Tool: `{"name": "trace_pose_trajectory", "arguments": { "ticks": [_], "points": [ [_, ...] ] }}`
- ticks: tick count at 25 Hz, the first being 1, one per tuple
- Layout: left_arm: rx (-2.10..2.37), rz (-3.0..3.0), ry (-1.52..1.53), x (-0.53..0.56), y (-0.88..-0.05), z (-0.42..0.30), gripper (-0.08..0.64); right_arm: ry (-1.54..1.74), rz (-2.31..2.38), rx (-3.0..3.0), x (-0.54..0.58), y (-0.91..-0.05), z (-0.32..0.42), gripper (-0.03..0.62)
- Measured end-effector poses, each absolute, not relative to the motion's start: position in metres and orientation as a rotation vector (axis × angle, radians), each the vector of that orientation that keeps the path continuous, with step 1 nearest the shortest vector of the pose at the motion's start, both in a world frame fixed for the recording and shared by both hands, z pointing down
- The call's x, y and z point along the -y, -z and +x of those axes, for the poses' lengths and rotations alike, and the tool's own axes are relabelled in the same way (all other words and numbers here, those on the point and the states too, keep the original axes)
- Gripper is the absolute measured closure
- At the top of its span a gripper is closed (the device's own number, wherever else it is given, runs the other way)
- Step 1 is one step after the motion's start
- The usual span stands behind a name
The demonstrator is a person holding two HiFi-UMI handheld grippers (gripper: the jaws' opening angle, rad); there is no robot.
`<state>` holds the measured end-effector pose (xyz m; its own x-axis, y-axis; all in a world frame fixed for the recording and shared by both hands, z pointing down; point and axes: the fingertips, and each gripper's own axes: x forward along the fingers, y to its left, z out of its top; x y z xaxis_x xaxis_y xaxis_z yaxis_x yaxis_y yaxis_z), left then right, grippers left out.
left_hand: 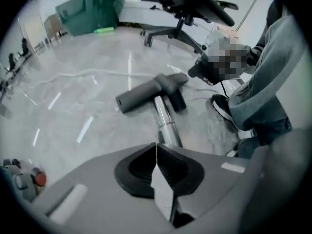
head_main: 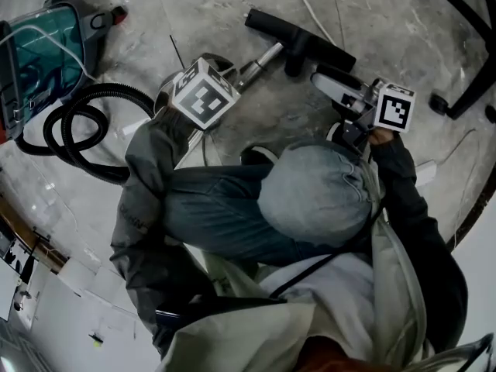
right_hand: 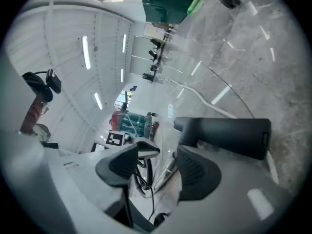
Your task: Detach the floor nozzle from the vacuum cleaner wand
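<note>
Left gripper [left_hand: 156, 147] jaws clenched, empty; wand [left_hand: 164, 118] ahead. Right gripper [right_hand: 158, 162] jaws released, floor nozzle [right_hand: 229, 135] beyond. Best: clamp both, pull straight apart.

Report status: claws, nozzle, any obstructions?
Left claw shut, empty. Right claw open, empty, near black plastic floor nozzle. Nozzle looks joined to silver metal wand. No obstruction seen.

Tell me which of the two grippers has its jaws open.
The right gripper: its pads stand apart with nothing gripped between them, close to the black floor nozzle. The left gripper has its pads pressed together, empty.
</note>
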<state>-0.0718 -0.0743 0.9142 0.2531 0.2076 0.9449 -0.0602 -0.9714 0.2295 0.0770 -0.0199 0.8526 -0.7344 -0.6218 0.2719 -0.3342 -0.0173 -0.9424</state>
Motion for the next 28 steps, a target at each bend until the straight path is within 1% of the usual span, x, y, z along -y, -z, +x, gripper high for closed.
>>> {"name": "trace_pose_trajectory", "arguments": {
  "ticks": [1,5,7,10,12,13,15,17,19,22,25,28],
  "points": [
    [-0.102,2.385,-1.743,0.081,-0.901,-0.061,0.554,1.786,-0.994,-2.030,0.025,-0.844,0.076,0.351],
    [-0.050,2.639,-1.511,0.105,-0.851,-0.021,0.554,1.629,-0.920,-2.071,0.047,-0.811,0.073,0.351],
    [0.010,2.724,-1.283,0.119,-0.823,-0.008,0.554,1.601,-0.928,-2.119,0.050,-0.803,0.073,0.351],
    [0.198,2.715,-0.908,0.150,-0.780,-0.011,0.554,1.560,-0.966,-2.256,0.052,-0.794,0.073,0.371],
    [0.354,2.661,-0.742,0.173,-0.751,-0.027,0.554,1.516,-1.042,-2.385,0.051,-0.788,0.076,0.385],
    [0.432,2.620,-0.685,0.178,-0.738,-0.039,0.554,1.499,-1.093,-2.442,0.046,-0.783,0.077,0.419],
    [0.564,2.529,-0.622,0.175,-0.713,-0.069,0.554,1.497,-1.206,-2.503,0.030,-0.773,0.078,0.462],
    [0.666,2.475,-0.633,0.166,-0.688,-0.097,0.554,1.546,-1.284,-2.478,0.018,-0.758,0.078,0.480],
    [0.736,2.447,-0.684,0.153,-0.663,-0.119,0.554,1.610,-1.308,-2.413,0.008,-0.731,0.074,0.480],
    [0.825,2.357,-0.721,0.127,-0.616,-0.144,0.554,1.647,-1.326,-2.399,-0.005,-0.668,0.062,0.480],
    [0.885,2.220,-0.657,0.095,-0.551,-0.157,0.554,1.653,-1.356,-2.421,-0.018,-0.595,0.053,0.480],
    [0.888,2.122,-0.600,0.058,-0.477,-0.152,0.554,1.632,-1.409,-2.401,-0.019,-0.512,0.050,0.480]
  ]
}}
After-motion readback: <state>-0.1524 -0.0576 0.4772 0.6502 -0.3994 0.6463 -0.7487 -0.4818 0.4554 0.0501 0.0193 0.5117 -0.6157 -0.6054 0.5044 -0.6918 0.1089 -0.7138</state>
